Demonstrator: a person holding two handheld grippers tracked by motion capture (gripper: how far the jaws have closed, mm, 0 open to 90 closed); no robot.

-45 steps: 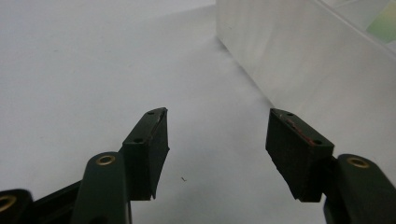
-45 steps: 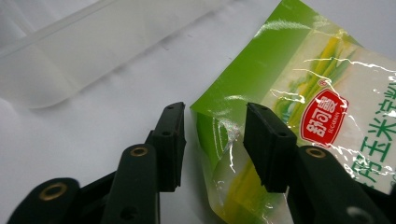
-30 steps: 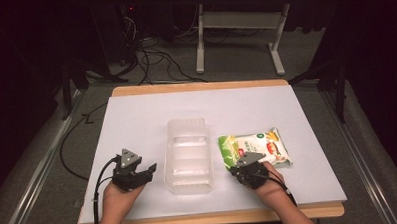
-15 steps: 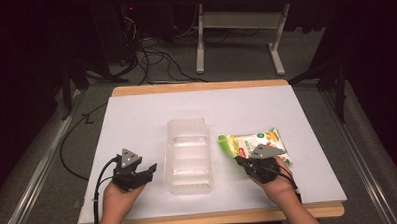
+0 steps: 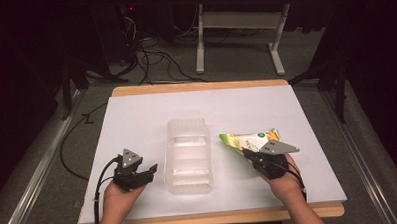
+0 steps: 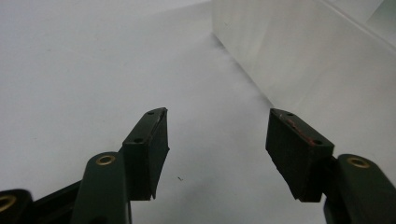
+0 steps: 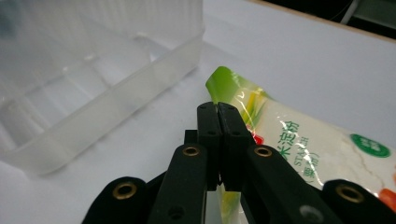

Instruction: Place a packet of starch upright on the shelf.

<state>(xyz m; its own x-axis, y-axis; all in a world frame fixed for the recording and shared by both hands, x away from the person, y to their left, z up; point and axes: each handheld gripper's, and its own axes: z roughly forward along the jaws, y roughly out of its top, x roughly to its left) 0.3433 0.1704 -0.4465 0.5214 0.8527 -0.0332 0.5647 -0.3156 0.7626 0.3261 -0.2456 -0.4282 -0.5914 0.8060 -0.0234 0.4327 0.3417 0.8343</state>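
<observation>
Right claw (image 7: 218,109) is pinching the packet (image 7: 299,144) by one edge; it may be slipping. Left claw (image 6: 217,135) is gaping beside the tub (image 5: 188,155).

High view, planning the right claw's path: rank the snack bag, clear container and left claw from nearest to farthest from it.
1. Snack bag: pinched in the right claw.
2. Clear container: next over, at table centre.
3. Left claw: beyond the container, on the left.
</observation>
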